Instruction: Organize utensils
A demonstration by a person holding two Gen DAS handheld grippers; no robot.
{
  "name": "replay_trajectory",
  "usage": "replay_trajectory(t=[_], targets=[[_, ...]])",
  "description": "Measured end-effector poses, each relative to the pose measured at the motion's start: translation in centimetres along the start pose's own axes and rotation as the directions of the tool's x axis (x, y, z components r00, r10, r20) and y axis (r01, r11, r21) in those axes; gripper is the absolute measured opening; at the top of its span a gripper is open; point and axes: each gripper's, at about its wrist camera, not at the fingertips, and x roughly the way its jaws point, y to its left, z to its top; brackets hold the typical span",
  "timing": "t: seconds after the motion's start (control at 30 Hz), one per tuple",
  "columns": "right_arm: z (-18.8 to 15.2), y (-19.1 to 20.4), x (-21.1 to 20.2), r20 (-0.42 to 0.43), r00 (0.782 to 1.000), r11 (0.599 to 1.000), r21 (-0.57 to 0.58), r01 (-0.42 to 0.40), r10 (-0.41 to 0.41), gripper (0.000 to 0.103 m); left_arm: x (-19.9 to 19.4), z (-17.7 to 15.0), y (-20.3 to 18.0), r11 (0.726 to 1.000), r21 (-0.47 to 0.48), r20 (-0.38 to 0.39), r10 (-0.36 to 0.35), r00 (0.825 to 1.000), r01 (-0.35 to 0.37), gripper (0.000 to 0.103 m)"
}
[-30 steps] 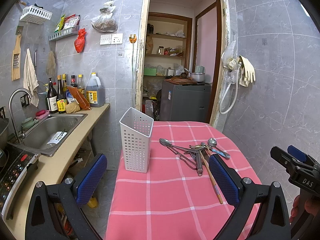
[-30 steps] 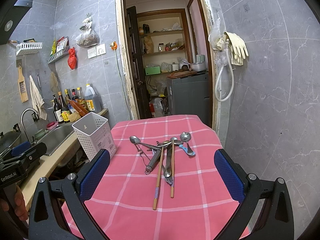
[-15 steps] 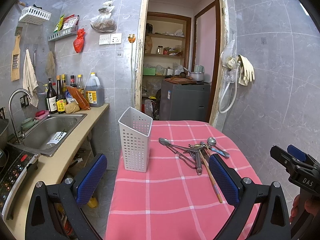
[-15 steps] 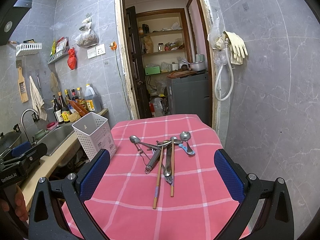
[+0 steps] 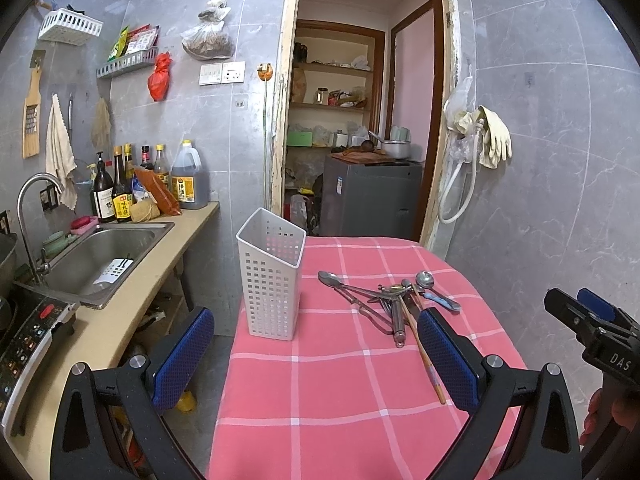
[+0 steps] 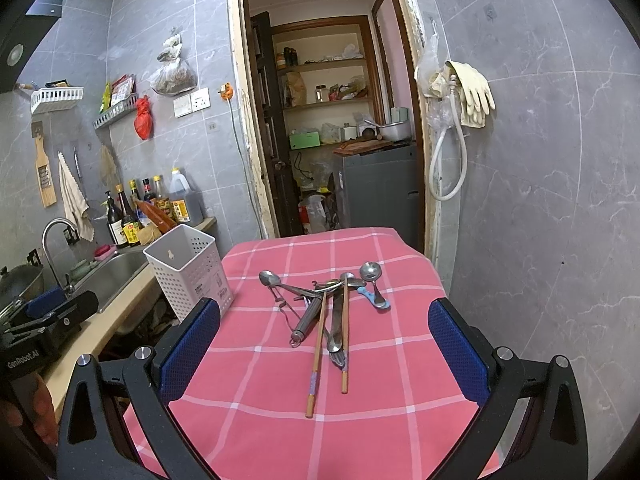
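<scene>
A pile of utensils [image 6: 328, 308] lies on the pink checked table [image 6: 280, 412]: metal spoons, a peeler, a fork and two wooden chopsticks [image 6: 316, 360]. The pile also shows in the left wrist view [image 5: 394, 304]. A white perforated utensil holder [image 5: 272, 276] stands upright at the table's left edge and looks empty; it also shows in the right wrist view [image 6: 188, 272]. My left gripper [image 5: 316, 352] is open and empty, held above the table's near part. My right gripper [image 6: 324, 356] is open and empty, short of the pile.
A counter with a steel sink [image 5: 96, 256], faucet and sauce bottles [image 5: 120, 196] runs along the left. An induction cooker [image 5: 28, 328] sits at near left. A doorway behind the table opens onto shelves and a grey appliance [image 5: 368, 196]. A tiled wall stands close on the right.
Both views have shifted only very slightly. Nothing on the table has moved and both grippers stay open.
</scene>
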Motion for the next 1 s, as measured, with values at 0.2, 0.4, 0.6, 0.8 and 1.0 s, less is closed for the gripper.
replay_trajectory(t=[0.2,0.4,0.6,0.8,1.0], targets=[[0.2,0.1,-0.1,0.010,1.000,1.000,-0.021,0.010,-0.009,0.102,1.0,0.9,0.3,1.000,0.008,0.001,0.007,1.000,-0.007,0.102],[1.0,-1.1,1.6,0.020,1.000,0.999,-0.039,0.013,-0.012,0.102,2.4,2.2,-0.2,1.000,0.008,0.029,0.005,1.000,-0.005,0.102],[3.1,-1.6,3.7,0.032,0.999,0.998,-0.064,-0.002,0.004,0.102,4.3,3.0,-1.5,1.000,0.006,0.049,0.005,0.999,-0.005,0.102],[4.3,-2.7,6.5,0.031,0.999,0.996,-0.091,-0.017,0.020,0.102,7.5,2.8,-2.8,1.000,-0.010,0.019,-0.015,1.000,0.015,0.102],[5.2,-4.8,10.2,0.002,0.999,0.995,-0.091,-0.046,0.046,0.102,11.9,2.3,-4.4,0.997,-0.027,-0.035,-0.076,0.996,0.075,0.102]])
